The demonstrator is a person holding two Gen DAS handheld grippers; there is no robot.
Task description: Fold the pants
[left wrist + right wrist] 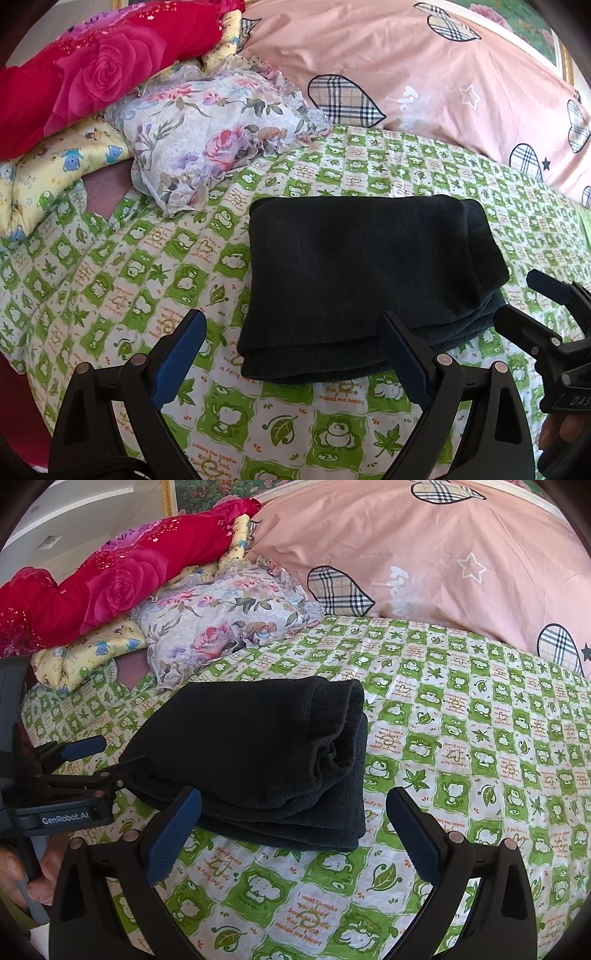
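The black pants (362, 273) lie folded into a thick rectangular stack on the green frog-print bed sheet (147, 280); they also show in the right wrist view (258, 753). My left gripper (295, 350) is open and empty, just in front of the stack's near edge. My right gripper (295, 830) is open and empty, near the stack's front right corner. The right gripper shows at the right edge of the left wrist view (532, 299), open. The left gripper shows at the left of the right wrist view (110, 757), open beside the stack.
A floral pillow (207, 136), a red rose blanket (85, 74) and a yellow cartoon quilt (55, 170) are piled at the back left. A large pink quilt (424, 66) with plaid hearts lies along the back right.
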